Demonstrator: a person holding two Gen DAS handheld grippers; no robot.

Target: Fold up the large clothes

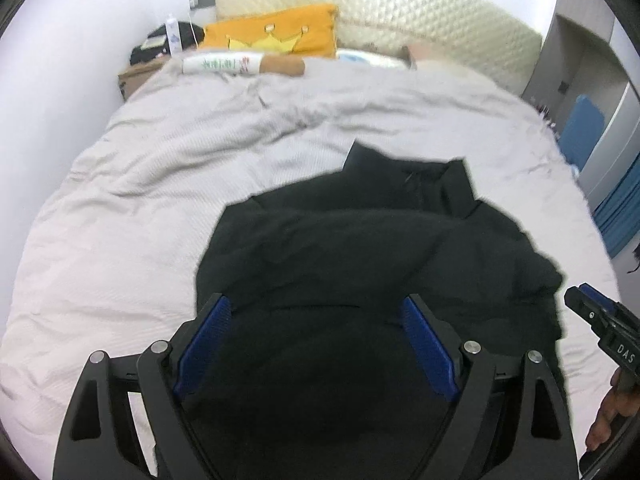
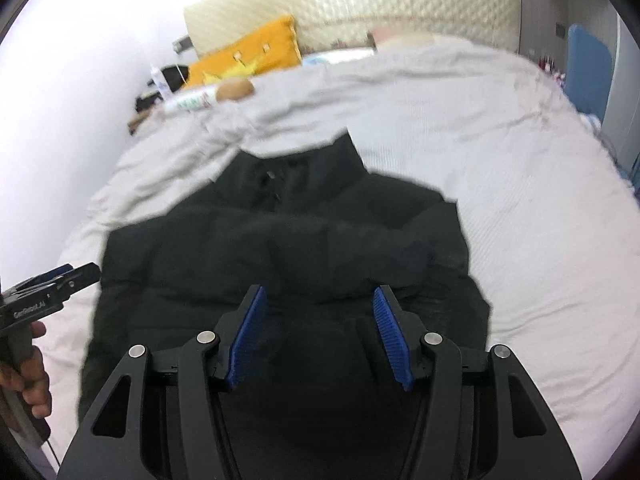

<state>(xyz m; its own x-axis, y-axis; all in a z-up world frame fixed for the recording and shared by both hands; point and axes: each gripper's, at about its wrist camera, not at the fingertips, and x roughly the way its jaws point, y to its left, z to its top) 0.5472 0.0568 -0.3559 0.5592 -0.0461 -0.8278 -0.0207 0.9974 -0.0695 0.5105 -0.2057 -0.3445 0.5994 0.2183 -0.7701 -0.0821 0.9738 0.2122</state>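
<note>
A black puffer jacket lies on the bed, collar pointing toward the headboard; it also shows in the right wrist view. My left gripper is open, its blue pads spread wide above the jacket's near part, holding nothing. My right gripper is open too, hovering over the jacket's lower middle. The right gripper's tip shows at the jacket's right edge in the left wrist view. The left gripper's tip shows at the jacket's left edge in the right wrist view.
The bed is covered by a pale grey duvet. An orange pillow and a padded cream headboard are at the far end. A cluttered nightstand stands far left; a blue item hangs at the right.
</note>
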